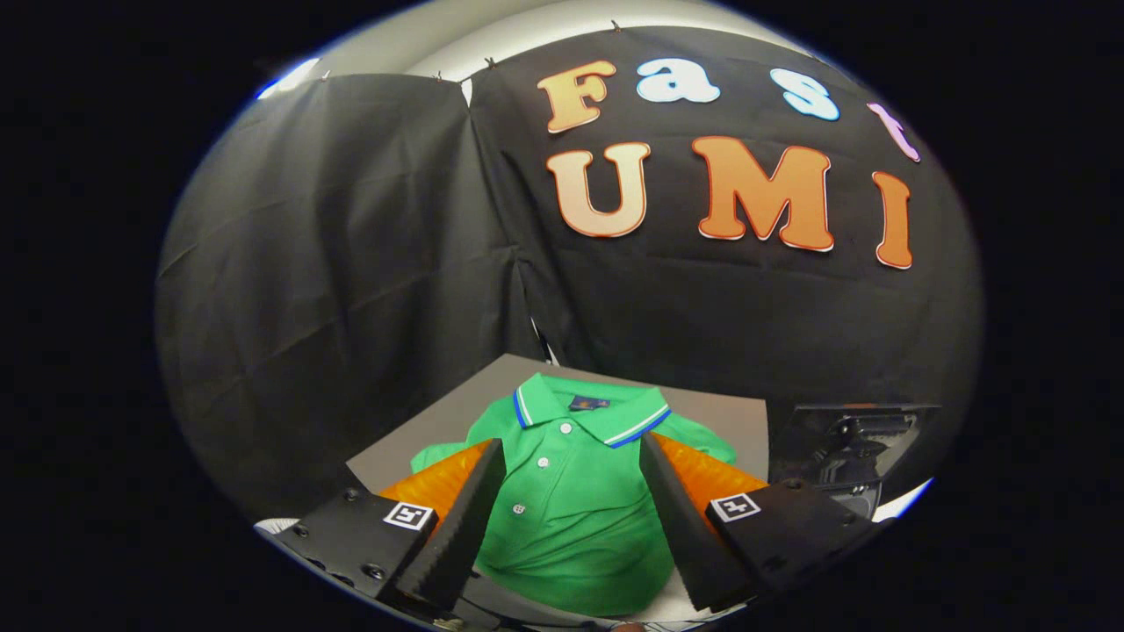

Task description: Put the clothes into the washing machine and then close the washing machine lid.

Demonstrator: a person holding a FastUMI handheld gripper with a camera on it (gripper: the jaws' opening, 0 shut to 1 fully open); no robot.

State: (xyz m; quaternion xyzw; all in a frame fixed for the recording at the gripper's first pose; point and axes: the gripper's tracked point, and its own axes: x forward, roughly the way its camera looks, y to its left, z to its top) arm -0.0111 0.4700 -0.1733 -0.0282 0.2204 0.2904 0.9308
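Observation:
A green polo shirt [571, 509] with a blue-and-white trimmed collar lies crumpled on a grey surface [421, 430], collar pointing away from me. My gripper [572, 505] is open, its two black fingers [457, 527] spread wide to either side of the shirt's buttoned front and hovering just above it. Nothing is pressed between them. The shirt's near hem runs under the fingers and out of sight.
A dark machine part with a black lid or frame [847, 448] sits to the right of the shirt, beyond the right finger. Black cloth walls close the booth behind and to the left of the grey surface.

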